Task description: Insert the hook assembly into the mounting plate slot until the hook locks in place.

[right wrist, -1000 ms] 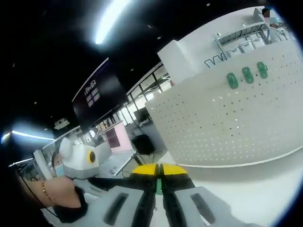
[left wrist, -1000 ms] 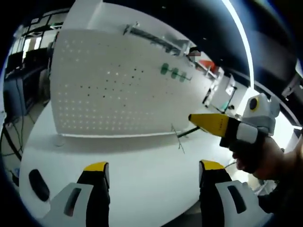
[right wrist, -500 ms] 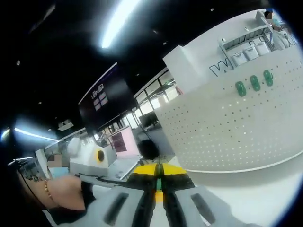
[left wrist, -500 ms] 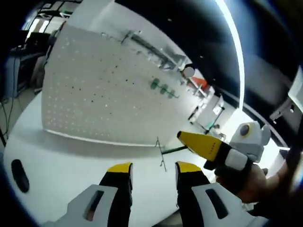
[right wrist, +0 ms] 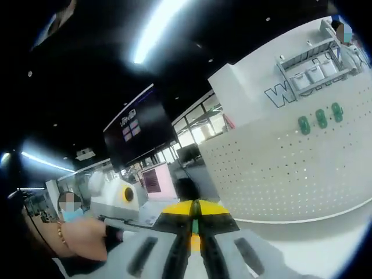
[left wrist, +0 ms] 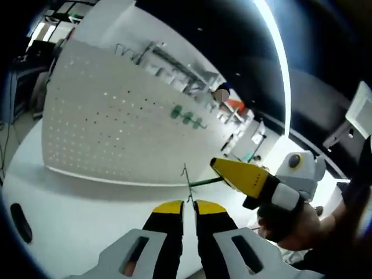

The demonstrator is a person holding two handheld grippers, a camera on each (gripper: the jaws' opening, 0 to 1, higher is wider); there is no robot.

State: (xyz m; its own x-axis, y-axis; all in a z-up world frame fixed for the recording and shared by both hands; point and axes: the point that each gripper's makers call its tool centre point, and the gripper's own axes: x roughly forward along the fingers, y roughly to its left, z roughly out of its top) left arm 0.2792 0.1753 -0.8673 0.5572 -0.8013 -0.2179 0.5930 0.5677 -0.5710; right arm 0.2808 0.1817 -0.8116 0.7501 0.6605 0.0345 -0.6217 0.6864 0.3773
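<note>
The white perforated mounting plate stands upright on the table, with three green hooks hung on it. My left gripper is shut on the thin wire end of the hook assembly, in front of the plate's lower edge. The assembly's green stem runs right into my right gripper, which is shut on it. In the right gripper view, a green sliver of the stem shows between the closed jaws of the right gripper. The plate stands to the right.
The white table carries a small black object near its left edge. A hand holds the right gripper. A hand and the left gripper's white body sit at the lower left. Shelving and screens stand behind.
My left gripper's jaws have gone from wide apart to shut around the wire end of the hook assembly. Both views have shifted slightly with the hands.
</note>
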